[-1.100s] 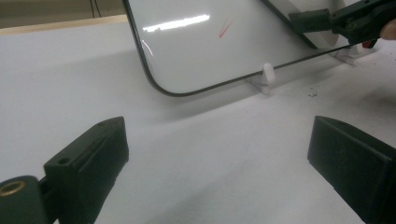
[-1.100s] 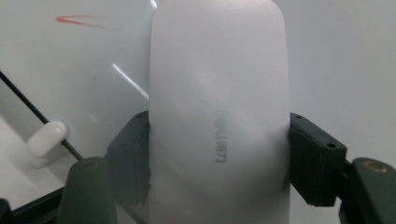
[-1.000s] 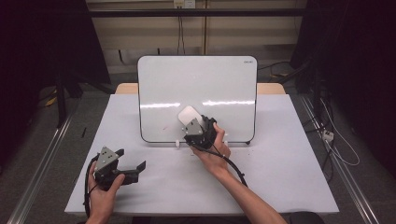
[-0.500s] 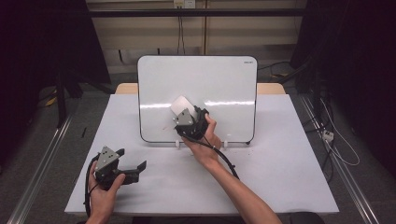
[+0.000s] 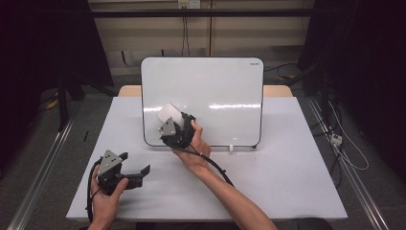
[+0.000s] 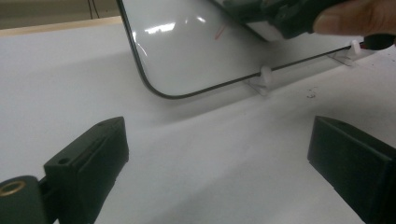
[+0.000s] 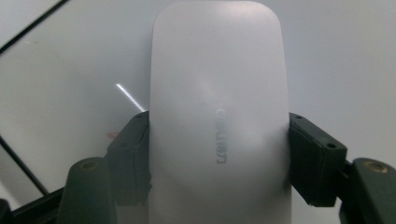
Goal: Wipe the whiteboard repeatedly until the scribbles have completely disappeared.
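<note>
White eraser (image 7: pixel 218 121) pinched in right hand-held gripper (image 5: pixel 176 125), pressed against board (image 5: pixel 215 91) near its lower-left edge. Left hand-held gripper (image 5: pixel 130 165), jaws spread, rests on worktop (image 5: pixel 287 158) below-left; bare surface to its right.

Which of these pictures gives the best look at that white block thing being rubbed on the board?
The right gripper view: the white eraser sits close up, clamped between the right claw, with faint lettering visible on it. The high view shows it small against the whiteboard. The left gripper view catches just a blurred edge.
</note>
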The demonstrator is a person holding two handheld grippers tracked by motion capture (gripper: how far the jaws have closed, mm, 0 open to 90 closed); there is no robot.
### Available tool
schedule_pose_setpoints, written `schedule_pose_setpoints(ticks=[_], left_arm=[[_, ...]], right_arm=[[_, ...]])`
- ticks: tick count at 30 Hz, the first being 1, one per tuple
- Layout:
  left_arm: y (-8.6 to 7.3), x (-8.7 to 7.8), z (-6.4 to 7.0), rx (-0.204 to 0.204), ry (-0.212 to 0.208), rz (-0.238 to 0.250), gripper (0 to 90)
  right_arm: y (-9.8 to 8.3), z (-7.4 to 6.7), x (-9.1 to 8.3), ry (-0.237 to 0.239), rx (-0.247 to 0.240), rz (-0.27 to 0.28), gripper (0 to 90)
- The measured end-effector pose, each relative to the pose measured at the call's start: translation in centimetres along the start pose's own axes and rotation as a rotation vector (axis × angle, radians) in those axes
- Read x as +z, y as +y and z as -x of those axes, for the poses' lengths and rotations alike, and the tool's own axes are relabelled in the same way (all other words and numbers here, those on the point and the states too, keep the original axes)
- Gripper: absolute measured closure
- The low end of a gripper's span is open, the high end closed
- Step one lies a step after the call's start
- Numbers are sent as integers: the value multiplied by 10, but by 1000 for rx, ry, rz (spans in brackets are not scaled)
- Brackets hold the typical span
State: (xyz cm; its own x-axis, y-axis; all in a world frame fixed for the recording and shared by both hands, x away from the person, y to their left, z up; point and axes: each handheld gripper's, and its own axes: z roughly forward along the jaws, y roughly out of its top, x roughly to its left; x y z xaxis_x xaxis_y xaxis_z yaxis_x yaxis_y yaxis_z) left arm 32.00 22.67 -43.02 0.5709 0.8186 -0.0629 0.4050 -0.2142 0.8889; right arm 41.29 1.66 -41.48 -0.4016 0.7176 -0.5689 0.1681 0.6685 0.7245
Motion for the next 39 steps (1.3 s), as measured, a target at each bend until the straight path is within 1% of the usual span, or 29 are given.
schedule_pose_setpoints(ticks=[4, 8, 11, 12, 13, 15, 18, 19, 21, 23, 25, 27, 28, 31, 33, 35, 38, 39], left_arm=[[0, -1, 0, -3, 0, 2, 51], [0, 0, -1, -3, 1, 1, 51], [0, -1, 0, 5, -2, -4, 51], [0, -1, -1, 9, 0, -3, 51], [0, -1, -1, 4, 0, -3, 51], [0, -1, -1, 4, 1, -4, 51], [0, -1, -1, 7, 1, -3, 51], [0, -1, -1, 1, 1, 1, 51], [0, -1, -2, 5, 0, -4, 51], [0, -2, -1, -3, 1, 6, 51], [-1, -1, -1, -5, -1, 11, 51], [-1, -2, -2, -4, 2, 4, 51], [-1, -2, -2, -3, -2, 3, 51], [-1, -3, -2, -6, 4, 8, 51], [-1, -3, -3, -5, 6, 7, 51], [-1, -3, -3, -4, 4, 6, 51], [0, -3, -2, -3, -2, 2, 51], [-1, -3, -2, -4, 5, 8, 51]], right_arm=[[4, -11, 1, 14, -40, -3, 314], [6, -21, 3, 27, -65, -1, 315], [7, -31, 4, 31, -106, 0, 314], [7, -34, 4, 32, -111, -2, 314], [8, -35, 5, 26, -113, -3, 314], [9, -39, 5, 35, -116, -9, 315], [8, -41, 4, 38, -143, -4, 315], [8, -41, 4, 44, -139, -2, 315], [8, -40, 3, 54, -143, -2, 315], [6, -38, 0, 61, -153, 3, 315], [2, -36, -2, 65, -155, -7, 315], [0, -33, -3, 71, -138, -3, 315], [0, -32, -3, 71, -123, -10, 315], [0, -26, -3, 60, -98, -21, 315], [0, -18, -3, 43, -80, -32, 315], [-1, -9, -4, 35, -47, -40, 315], [-5, 6, -5, 18, -10, -44, 315], [-7, 12, -6, 6, 3, -46, 315]])
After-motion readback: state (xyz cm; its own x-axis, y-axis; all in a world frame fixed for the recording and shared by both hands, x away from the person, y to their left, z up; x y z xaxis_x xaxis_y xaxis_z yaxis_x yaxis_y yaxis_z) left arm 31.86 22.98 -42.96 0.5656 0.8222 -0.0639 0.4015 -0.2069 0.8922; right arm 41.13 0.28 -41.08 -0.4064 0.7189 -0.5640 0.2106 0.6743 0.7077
